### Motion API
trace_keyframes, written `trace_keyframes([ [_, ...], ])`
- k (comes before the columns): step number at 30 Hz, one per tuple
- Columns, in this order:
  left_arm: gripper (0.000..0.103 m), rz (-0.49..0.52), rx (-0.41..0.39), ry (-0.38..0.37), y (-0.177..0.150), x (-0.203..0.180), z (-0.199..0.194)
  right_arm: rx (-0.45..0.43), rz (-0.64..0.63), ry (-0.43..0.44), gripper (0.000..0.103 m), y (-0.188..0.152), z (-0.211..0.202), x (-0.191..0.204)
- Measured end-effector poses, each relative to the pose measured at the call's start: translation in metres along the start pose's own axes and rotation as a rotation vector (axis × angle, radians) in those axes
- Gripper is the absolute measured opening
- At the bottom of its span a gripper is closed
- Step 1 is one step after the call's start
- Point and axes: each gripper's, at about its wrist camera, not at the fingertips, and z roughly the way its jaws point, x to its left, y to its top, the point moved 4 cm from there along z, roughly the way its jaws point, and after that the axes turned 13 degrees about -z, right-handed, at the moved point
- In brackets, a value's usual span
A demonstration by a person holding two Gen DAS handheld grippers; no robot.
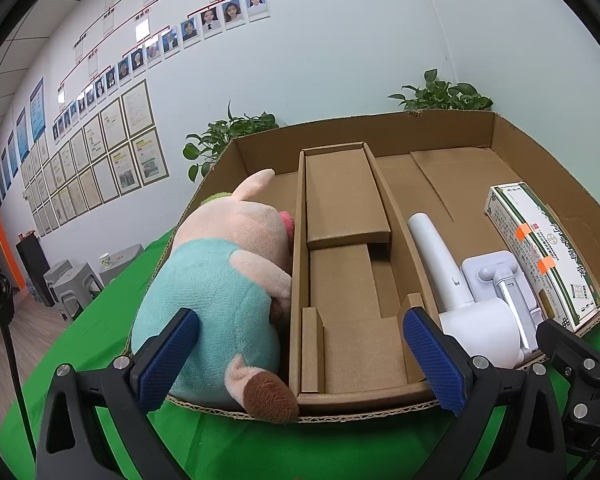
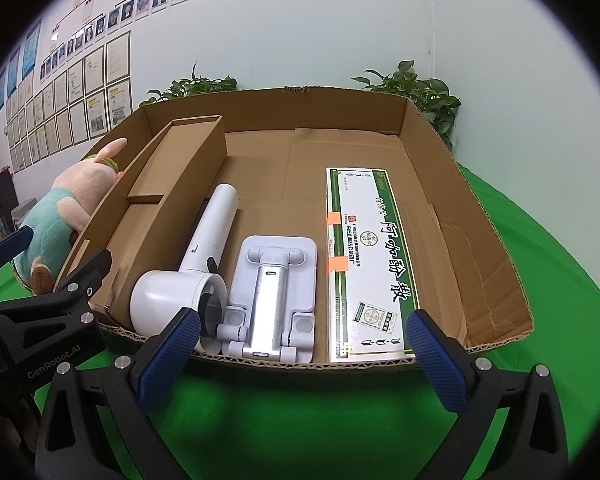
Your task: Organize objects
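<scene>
Both tongs stand wide apart and hold nothing: the left tongs (image 1: 300, 360) hover at the near edge of the box, over the middle compartment, and the right tongs (image 2: 306, 352) hover at the same edge further right, in front of the stand and the carton. In the right view the left tongs (image 2: 12, 248) show at the left border.

A table (image 2: 300, 408) under green cloth carries a shallow cardboard box (image 2: 480, 240). A long cardboard insert (image 1: 348, 240) splits it into three parts, and a small closed cardboard block sits at the far end of that insert.

In the left part lies a plush pig (image 1: 224, 288) in a teal shirt, on its side, snout against the insert wall and one brown-soled foot over the near rim.

In the right part three things lie side by side. A white and green carton (image 2: 364, 264) with orange tape tabs lies flat, furthest right. A white hair dryer (image 2: 196, 264) lies just beside the insert, handle pointing away. Between them lies a folded white phone stand (image 2: 272, 292), touching the dryer's head.

Two leafy plants (image 1: 440, 94) stand behind the box, against a wall hung with framed papers (image 1: 100, 152).
</scene>
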Motion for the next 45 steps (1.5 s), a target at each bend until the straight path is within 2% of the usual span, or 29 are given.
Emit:
trace_keyframes([
  [45,0.103,0.0,0.001,0.002,-0.0023,-0.002,0.0074,0.0,-0.001,0.0,0.103,-0.0002,-0.0003,-0.0004],
])
